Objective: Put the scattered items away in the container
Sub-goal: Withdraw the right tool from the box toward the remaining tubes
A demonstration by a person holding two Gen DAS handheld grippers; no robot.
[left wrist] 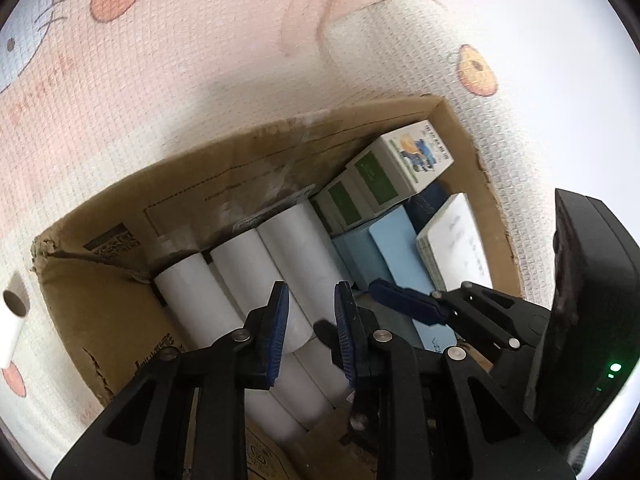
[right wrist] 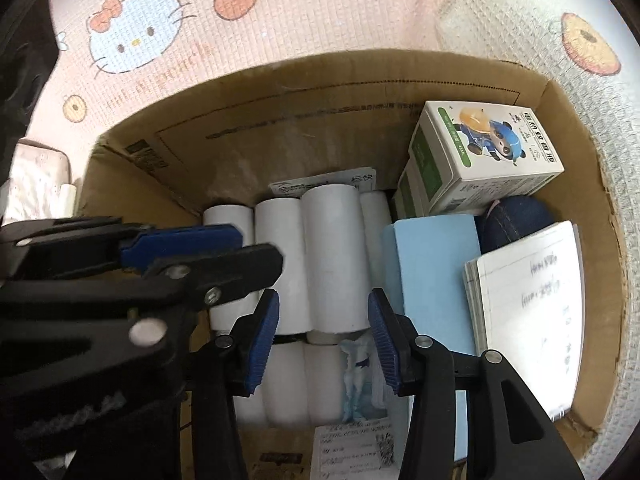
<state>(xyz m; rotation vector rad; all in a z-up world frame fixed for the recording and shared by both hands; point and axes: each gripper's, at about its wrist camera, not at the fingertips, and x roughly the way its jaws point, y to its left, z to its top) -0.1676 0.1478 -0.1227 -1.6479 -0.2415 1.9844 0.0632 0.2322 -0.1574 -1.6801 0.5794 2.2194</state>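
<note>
A brown cardboard box (left wrist: 240, 152) (right wrist: 568, 96) stands on a pink cartoon mat. Inside lie several white paper rolls (left wrist: 296, 248) (right wrist: 332, 256), green-and-white cartons (left wrist: 400, 164) (right wrist: 488, 152), a light blue box (left wrist: 400, 256) (right wrist: 436, 276), a notebook (left wrist: 456, 240) (right wrist: 532, 312) and a dark denim item (right wrist: 516, 216). My left gripper (left wrist: 312, 332) is open and empty above the rolls; it also shows in the right wrist view (right wrist: 224, 248). My right gripper (right wrist: 324, 340) is open and empty over the rolls; its blue finger (left wrist: 404, 300) shows in the left wrist view.
One white roll (left wrist: 12, 320) lies on the mat outside the box's left corner. A white packet (right wrist: 36, 180) lies on the mat left of the box. A crumpled blue-white wrapper (right wrist: 360, 376) and a printed label (right wrist: 352, 444) lie inside near the front.
</note>
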